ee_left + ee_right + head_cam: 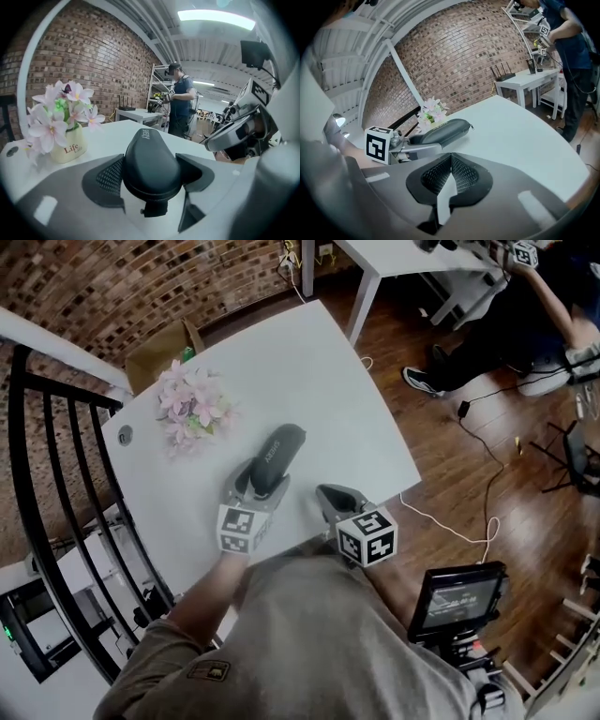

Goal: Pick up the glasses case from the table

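The black glasses case lies lengthwise over the middle of the white table, its near end held between the jaws of my left gripper. In the left gripper view both pads press the sides of the case, so that gripper is shut on it. In the right gripper view the case appears slightly raised off the tabletop in the left gripper. My right gripper hovers just right of it near the front edge. Its jaws are shut with nothing between them.
A small pot of pink flowers stands left of the case. A black railing runs along the table's left side, and a cardboard box sits behind it. A person stands at the far right, and a screen on a stand is nearby.
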Tool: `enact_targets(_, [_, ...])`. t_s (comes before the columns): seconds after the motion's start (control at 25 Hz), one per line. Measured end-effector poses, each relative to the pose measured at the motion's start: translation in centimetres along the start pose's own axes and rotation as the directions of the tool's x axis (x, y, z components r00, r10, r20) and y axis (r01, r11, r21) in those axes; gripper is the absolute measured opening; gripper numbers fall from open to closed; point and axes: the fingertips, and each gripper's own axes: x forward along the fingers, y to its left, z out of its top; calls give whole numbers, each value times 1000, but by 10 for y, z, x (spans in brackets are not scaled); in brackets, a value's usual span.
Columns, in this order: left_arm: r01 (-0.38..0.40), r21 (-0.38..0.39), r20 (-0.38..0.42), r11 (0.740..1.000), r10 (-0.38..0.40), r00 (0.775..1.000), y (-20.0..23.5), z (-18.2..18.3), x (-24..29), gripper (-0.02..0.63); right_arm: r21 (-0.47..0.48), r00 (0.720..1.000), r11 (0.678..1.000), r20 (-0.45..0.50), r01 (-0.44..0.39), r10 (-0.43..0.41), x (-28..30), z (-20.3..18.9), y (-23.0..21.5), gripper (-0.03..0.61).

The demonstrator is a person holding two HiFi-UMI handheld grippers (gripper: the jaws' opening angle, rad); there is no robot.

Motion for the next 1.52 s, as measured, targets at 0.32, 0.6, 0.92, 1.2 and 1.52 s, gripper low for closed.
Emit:
enact_targets(0.32, [-117, -74, 148, 990, 127, 981, 2, 35, -62, 339, -88, 992, 988, -13, -125, 124, 9, 5, 27, 12])
enact_targets(0.6, [-210, -187, 262, 960, 255, 931, 20, 51, -130, 339, -169, 975, 961, -21, -219, 219, 19, 13, 69, 11])
enact_targets(0.92, [-256, -265, 336, 930, 338, 879, 50, 52, -208, 339, -229, 957, 931, -23, -285, 288, 22, 17, 139, 12])
enact_targets(1.2, [-287, -319, 369, 903, 397, 840, 70, 44, -251, 339, -279, 945, 908, 6, -313, 328, 23, 29, 177, 11])
enact_targets(1.52, [-282, -335, 391, 899, 405, 827, 77, 47, -265, 339, -292, 944, 904, 14, -311, 329, 23, 32, 188, 11])
